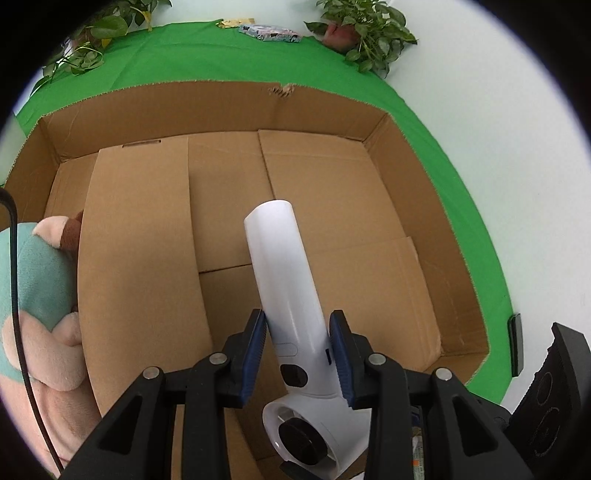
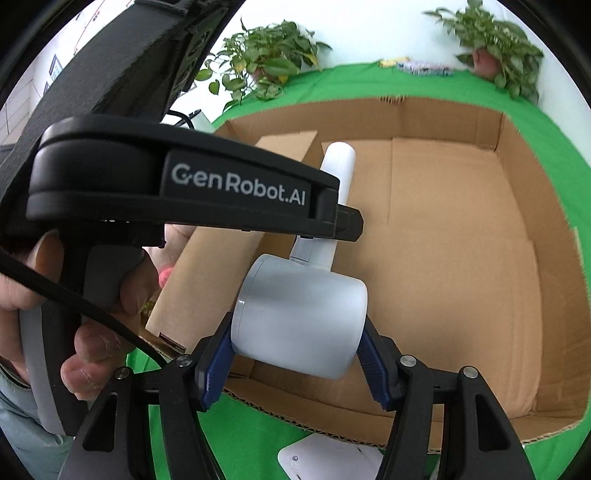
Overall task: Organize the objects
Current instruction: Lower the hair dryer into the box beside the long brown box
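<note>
A white hair dryer hangs over an open cardboard box (image 1: 221, 107), held by both grippers. My left gripper (image 1: 298, 354) is shut on the hair dryer's handle (image 1: 280, 266), blue pads pressing on both sides just above the switches. My right gripper (image 2: 295, 354) is shut on the dryer's wide barrel (image 2: 301, 314). In the right wrist view the handle (image 2: 338, 166) points away into the box, partly hidden behind the left device's black housing (image 2: 177, 184), which a hand (image 2: 92, 332) grips.
A pink and teal plush toy (image 1: 40, 295) lies against the box's left wall. Loose cardboard flaps (image 1: 140, 240) cover the box floor. Green cloth (image 1: 461, 177) surrounds the box. Potted plants (image 1: 362, 29) stand behind. A white flat object (image 2: 328, 458) lies in front of the box.
</note>
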